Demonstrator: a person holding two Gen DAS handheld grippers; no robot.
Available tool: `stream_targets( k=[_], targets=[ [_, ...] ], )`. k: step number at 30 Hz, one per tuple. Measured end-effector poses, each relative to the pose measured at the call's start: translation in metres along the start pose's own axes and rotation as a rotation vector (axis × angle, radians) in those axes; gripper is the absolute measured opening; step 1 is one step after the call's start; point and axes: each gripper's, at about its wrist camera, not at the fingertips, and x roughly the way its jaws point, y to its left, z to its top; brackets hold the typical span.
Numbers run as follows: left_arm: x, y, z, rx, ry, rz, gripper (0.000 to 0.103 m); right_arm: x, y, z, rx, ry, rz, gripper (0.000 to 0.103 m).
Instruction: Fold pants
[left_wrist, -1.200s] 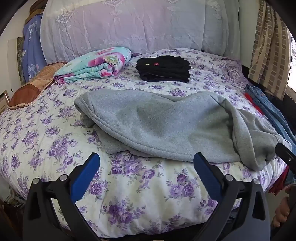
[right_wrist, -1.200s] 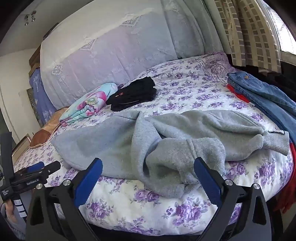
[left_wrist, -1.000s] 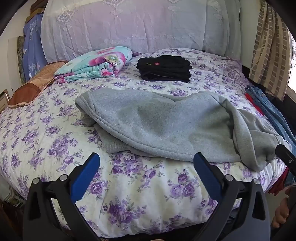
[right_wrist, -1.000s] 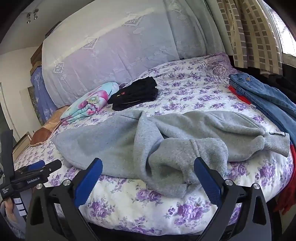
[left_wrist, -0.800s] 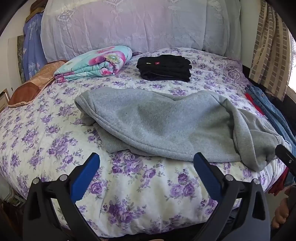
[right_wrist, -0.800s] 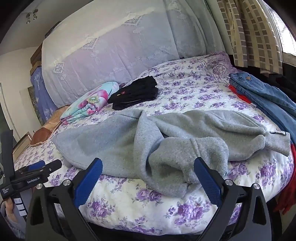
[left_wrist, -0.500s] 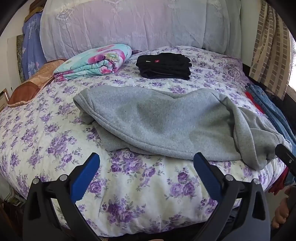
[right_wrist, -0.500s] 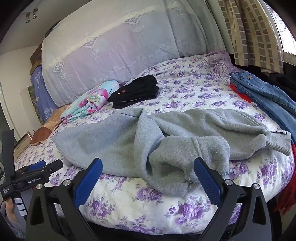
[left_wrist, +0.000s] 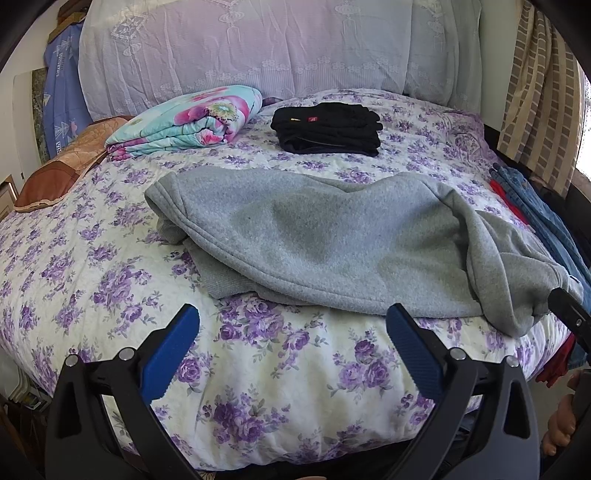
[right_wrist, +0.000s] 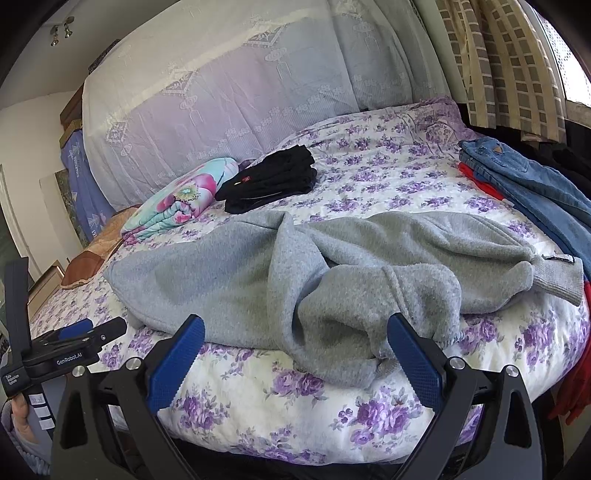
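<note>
Grey fleece pants lie crumpled across the floral bed, waistband end at the left, legs bunched at the right. In the right wrist view the pants show a ribbed cuff at the right edge of the bed. My left gripper is open and empty, just short of the pants' near hem. My right gripper is open and empty, its fingers either side of the bunched leg end near the bed's front edge. The left gripper also shows at the left of the right wrist view.
A stack of folded black clothes and a folded floral blanket lie at the back of the bed. Blue jeans over red cloth lie on the right edge. A draped headboard and a curtain stand behind.
Both grippers have risen and edged slightly toward the bed; the view tips down a little. The pants have not moved. Both grippers stay open.
</note>
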Motion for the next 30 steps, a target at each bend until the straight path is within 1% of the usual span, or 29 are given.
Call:
stream_targets(
  k=[30],
  targets=[
    [0.0027, -0.0014, -0.0022, 0.000, 0.008, -0.002, 0.099, 0.0014, 0.0006, -0.0021, 0.000, 0.006, 0.000, 0.099]
  ],
)
